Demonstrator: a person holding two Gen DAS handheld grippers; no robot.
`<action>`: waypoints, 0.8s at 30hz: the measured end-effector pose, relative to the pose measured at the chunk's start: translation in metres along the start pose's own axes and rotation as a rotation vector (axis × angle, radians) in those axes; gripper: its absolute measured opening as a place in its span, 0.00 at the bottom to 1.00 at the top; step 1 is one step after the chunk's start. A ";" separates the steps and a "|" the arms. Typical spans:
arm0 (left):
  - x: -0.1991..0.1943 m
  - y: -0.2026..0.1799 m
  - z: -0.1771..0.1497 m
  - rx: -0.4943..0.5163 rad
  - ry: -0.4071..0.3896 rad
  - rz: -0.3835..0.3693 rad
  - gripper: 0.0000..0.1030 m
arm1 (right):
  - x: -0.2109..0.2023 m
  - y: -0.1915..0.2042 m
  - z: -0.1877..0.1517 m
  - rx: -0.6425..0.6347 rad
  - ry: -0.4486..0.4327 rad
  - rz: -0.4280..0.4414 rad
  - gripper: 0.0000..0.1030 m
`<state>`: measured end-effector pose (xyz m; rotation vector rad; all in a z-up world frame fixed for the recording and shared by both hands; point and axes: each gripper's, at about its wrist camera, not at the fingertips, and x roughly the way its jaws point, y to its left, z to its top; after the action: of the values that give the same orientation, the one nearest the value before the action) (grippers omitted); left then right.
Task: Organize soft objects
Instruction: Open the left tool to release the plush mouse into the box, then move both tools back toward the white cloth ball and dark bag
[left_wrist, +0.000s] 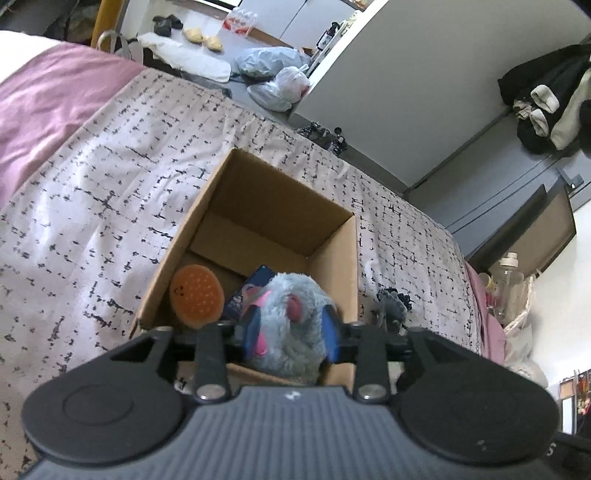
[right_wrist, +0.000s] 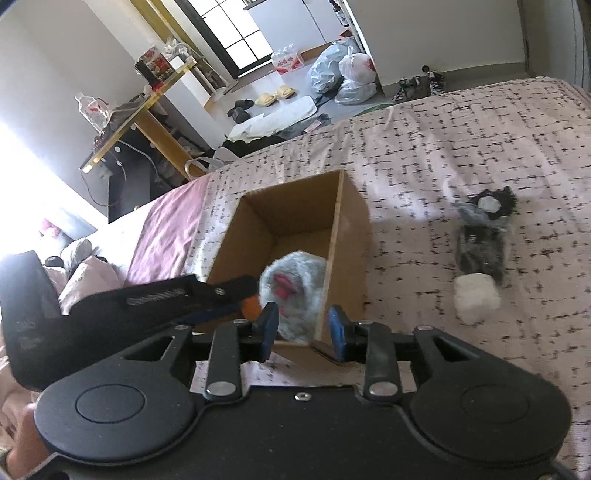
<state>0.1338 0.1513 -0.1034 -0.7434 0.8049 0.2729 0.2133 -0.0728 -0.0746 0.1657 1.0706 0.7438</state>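
Each camera sits on its claw and looks forward and steeply down along the fingers, close above the bed (left_wrist: 110, 192). Both views share the open box (left_wrist: 332, 251), the grey plush (left_wrist: 291, 325) in it and the floor beyond.

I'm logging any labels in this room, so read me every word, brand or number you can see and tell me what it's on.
Nothing can be read for certain.
Raised lettering on the left gripper: blurred.
Print on the blue packet in the cardboard box: too small.
Red labels on the bottle pack and the red carton: too small.
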 end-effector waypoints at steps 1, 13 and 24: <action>-0.003 -0.003 -0.002 0.009 -0.009 0.011 0.43 | -0.004 -0.003 -0.001 -0.010 -0.002 -0.005 0.32; -0.045 -0.027 -0.030 0.098 -0.132 0.090 0.76 | -0.044 -0.030 -0.013 -0.101 -0.052 -0.059 0.59; -0.057 -0.066 -0.054 0.206 -0.088 0.040 0.96 | -0.065 -0.054 -0.020 -0.085 -0.095 -0.058 0.94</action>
<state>0.0977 0.0697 -0.0542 -0.5189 0.7521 0.2525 0.2043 -0.1581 -0.0617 0.0959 0.9486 0.7206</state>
